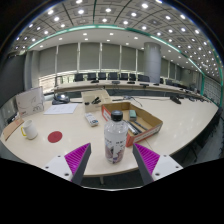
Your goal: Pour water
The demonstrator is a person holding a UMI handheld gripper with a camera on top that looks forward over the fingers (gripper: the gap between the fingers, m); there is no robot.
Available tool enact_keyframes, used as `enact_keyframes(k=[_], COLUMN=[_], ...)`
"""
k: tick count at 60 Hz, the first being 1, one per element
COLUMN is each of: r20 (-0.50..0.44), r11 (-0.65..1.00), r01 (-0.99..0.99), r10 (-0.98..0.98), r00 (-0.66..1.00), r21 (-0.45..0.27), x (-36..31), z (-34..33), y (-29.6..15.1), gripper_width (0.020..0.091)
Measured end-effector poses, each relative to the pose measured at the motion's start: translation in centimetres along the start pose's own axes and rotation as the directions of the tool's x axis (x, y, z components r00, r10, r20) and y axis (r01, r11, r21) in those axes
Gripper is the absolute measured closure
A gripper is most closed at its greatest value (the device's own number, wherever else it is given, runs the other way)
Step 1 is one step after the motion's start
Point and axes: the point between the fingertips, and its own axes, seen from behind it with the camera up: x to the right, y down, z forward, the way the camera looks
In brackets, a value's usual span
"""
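A clear plastic water bottle [116,136] with a white cap and a label stands upright on the pale table [170,125], near its front edge. My gripper [112,161] is open, its purple pads [75,158] set wide apart. The bottle's lower part stands just ahead of the fingertips and between them, with a gap at either side. A white cup [29,130] rests on a red coaster far off to the left on the same table.
An open cardboard box [133,116] sits right behind the bottle. Papers [58,108] and small items lie farther back on the left. Rows of desks and chairs [105,77] fill the room beyond. The table's front edge [105,175] runs just under the fingers.
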Motion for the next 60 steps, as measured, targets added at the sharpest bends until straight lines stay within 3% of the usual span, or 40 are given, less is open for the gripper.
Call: enact_keyframes(k=[12,21,25,38,49,60], r20=[0.049,0.062,0.049,0.027,-0.047,-0.16], r11=[0.999,0.997,0.995,0.994,0.99,0.945], r01=[0.014,0.035,0.028,0.007,0.096,0.304], r10=[-0.016,-0.04,-0.033,-0.01,-0.092,-0.284], r00=[0.999,0.997,0.998,1.0,0.995,0.945], r21=[0.04,0.067,0.094,0.106,0.104,0.119], x=[0.9,0.1,0.5,0.7,1.0,-1.2], z=[7.2,9.9,10.3,10.7,9.6,7.9], y=[0.5,1.2,0.8,0.5,-1.4,-7.2], gripper_width=[0.0253,0.0427,0.054,0.0669,0.0704,0.0704])
